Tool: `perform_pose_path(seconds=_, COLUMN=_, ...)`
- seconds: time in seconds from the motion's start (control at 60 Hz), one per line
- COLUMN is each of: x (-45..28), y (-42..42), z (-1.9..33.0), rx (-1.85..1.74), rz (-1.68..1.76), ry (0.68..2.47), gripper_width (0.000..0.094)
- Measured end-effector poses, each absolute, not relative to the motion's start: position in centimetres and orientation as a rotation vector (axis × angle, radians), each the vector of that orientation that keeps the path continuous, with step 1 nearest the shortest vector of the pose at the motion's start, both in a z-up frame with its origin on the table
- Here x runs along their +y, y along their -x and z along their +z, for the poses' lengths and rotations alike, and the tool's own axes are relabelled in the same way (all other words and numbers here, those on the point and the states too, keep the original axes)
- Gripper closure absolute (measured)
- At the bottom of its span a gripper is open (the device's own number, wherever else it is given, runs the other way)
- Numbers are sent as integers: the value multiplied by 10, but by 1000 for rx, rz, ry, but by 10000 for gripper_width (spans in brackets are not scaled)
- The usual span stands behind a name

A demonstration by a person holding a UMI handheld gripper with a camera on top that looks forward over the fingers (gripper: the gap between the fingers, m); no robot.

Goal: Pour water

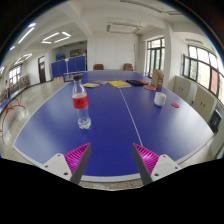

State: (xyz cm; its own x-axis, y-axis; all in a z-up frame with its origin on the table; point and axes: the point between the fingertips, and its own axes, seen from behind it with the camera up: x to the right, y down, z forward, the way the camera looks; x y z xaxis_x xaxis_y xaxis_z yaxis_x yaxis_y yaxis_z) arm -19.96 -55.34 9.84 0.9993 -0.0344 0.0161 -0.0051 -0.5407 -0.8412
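A clear plastic water bottle [81, 103] with a red cap and red label stands upright on the blue table-tennis table [120, 125], ahead of my left finger and a little left of the white centre line. A white cup [160, 98] stands farther off to the right, beyond my right finger. My gripper [112, 160] is open and empty, its two pink-padded fingers wide apart over the table's near edge, well short of the bottle.
A brown box [157, 79] stands at the far right of the table, with small things near it and papers [119, 84] at the far end. Another blue table [68, 65] stands folded at the back wall. Windows line the right wall.
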Motion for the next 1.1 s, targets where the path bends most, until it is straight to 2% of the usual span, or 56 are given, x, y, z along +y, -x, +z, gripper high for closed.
perform_pose_path(seconds=0.2, x=-425, y=310, z=99, rx=-70, rz=62, ry=2023, gripper_width=79)
perform_pose_path(seconds=0.433, x=-319, y=326, z=95, rx=-33, rz=35, ry=1915, gripper_width=102)
perform_pose_path(seconds=0.5, x=-300, y=327, z=94, rx=-48, rz=25, ry=1878, gripper_width=205)
perform_pose_path(seconds=0.567, x=-291, y=326, z=104, rx=-42, rz=-9, ry=1837, gripper_width=409)
perform_pose_path(seconds=0.767, x=-292, y=322, z=108, rx=-23, rz=50, ry=1818, gripper_width=587)
perform_pose_path(seconds=0.85, x=-291, y=326, z=105, rx=-47, rz=101, ry=1828, gripper_width=586)
perform_pose_path(seconds=0.95, x=-289, y=327, z=130, rx=-54, rz=178, ry=1815, gripper_width=586)
perform_pose_path(seconds=1.1, x=-276, y=310, z=211, rx=12, rz=442, ry=1719, gripper_width=586)
